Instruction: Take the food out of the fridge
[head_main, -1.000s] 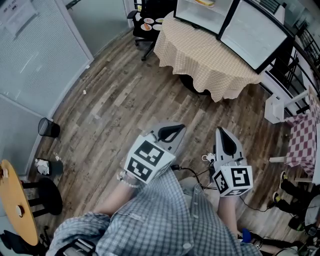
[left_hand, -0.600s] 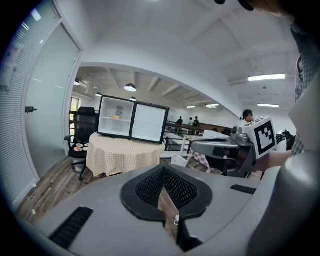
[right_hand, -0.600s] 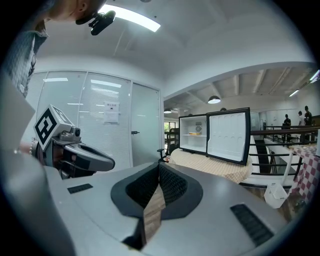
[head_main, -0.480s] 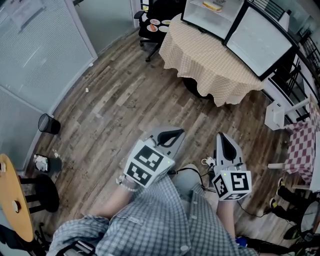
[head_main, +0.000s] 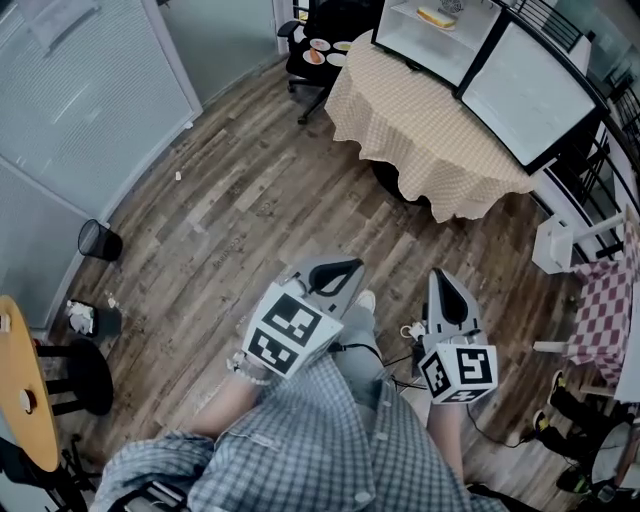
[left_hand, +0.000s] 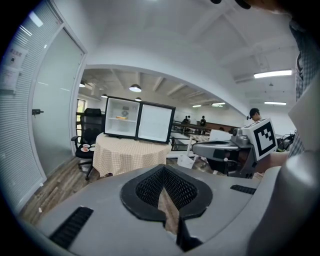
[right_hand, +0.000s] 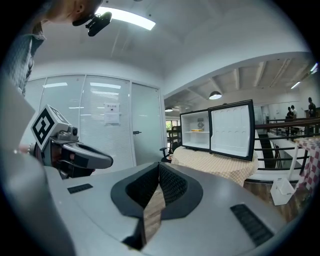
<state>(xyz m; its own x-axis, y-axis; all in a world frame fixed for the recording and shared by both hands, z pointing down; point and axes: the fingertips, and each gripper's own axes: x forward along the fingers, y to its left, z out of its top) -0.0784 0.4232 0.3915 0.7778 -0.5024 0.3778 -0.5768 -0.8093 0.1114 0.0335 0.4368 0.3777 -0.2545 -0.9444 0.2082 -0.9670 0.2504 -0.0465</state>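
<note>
Yellow food (head_main: 436, 15), too small to identify and possibly a flat packet, lies on a shelf inside the fridge (head_main: 425, 48). The fridge door (head_main: 525, 90) stands wide open to the right of the fridge. The fridge sits on a round table (head_main: 420, 135) draped in a beige checked cloth. Just left of the fridge, a black chair (head_main: 335, 18) carries small plates (head_main: 315, 57).

Both grippers are well apart from the fridge, over the wood floor (head_main: 250, 200), side by side in front of the person's checked shirt (head_main: 320, 440), and both point toward the fridge. Left gripper (head_main: 338, 270): jaws closed, tips together, nothing between them. Right gripper (head_main: 446, 287): jaws likewise closed and empty.

A black bin (head_main: 100, 240) stands far left of the fridge, beside a glass partition (head_main: 90, 90).
</note>
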